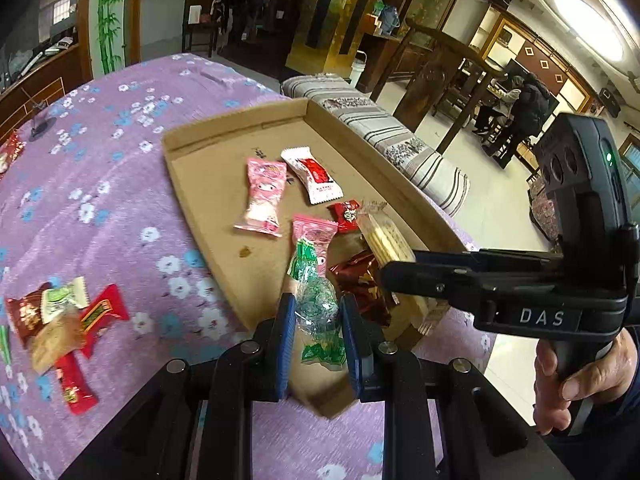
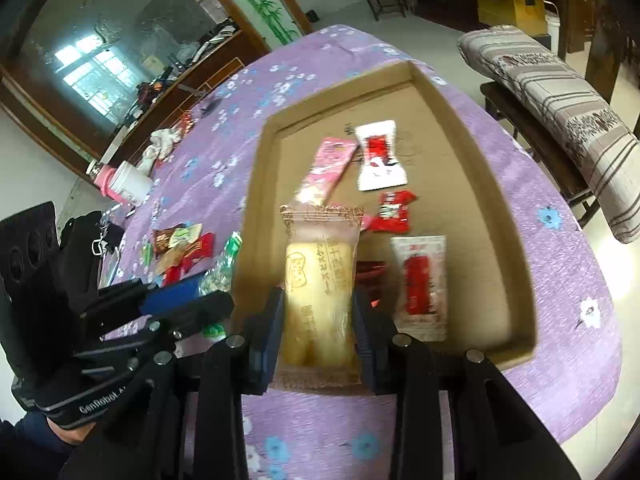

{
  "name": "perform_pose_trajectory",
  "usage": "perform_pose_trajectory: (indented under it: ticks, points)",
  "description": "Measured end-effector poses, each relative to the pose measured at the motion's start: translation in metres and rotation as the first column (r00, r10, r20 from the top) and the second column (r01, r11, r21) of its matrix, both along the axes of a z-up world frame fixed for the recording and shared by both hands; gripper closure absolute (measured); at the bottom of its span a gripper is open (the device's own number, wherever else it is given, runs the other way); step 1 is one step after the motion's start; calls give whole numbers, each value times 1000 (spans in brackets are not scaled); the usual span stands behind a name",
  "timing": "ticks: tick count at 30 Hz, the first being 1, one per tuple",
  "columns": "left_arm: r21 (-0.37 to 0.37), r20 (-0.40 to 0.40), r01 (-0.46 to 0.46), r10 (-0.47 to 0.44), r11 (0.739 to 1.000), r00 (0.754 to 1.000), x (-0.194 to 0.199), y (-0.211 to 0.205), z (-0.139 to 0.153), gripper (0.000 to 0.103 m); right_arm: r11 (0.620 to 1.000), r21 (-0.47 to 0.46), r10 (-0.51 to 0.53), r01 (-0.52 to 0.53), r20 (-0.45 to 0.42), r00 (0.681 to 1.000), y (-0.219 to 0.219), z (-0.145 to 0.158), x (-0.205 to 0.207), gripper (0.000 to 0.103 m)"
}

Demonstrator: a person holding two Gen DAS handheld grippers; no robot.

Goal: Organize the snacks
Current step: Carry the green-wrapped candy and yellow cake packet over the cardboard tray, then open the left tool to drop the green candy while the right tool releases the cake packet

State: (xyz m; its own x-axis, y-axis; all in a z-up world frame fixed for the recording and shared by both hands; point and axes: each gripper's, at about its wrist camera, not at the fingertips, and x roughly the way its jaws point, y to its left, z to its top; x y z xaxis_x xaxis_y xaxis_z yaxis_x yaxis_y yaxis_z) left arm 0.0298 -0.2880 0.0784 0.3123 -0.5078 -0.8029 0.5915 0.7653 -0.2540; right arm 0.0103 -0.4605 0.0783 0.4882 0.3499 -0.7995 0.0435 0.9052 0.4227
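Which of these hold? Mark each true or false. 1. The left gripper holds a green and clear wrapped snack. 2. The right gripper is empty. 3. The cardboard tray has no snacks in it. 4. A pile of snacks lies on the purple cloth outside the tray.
1. True: the left gripper is shut on the green and clear snack.
2. False: the right gripper is clamped on a pale biscuit pack.
3. False: the cardboard tray already holds several, such as a pink packet and a white and red packet.
4. True: the pile of snacks lies on the purple cloth beside the tray.
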Motion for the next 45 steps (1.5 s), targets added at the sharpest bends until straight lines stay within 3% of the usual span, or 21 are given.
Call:
perform_pose_trajectory:
  ticks: [17, 45]
  points:
    - [43, -51, -22, 24, 999, 998, 13, -33, -37, 81, 999, -38, 36, -38, -50, 998, -24, -19, 48, 70]
    - [23, -24, 8, -7, 1000, 1000, 18, -47, -35, 80, 997, -72, 19, -23, -59, 998, -31, -26, 65, 69]
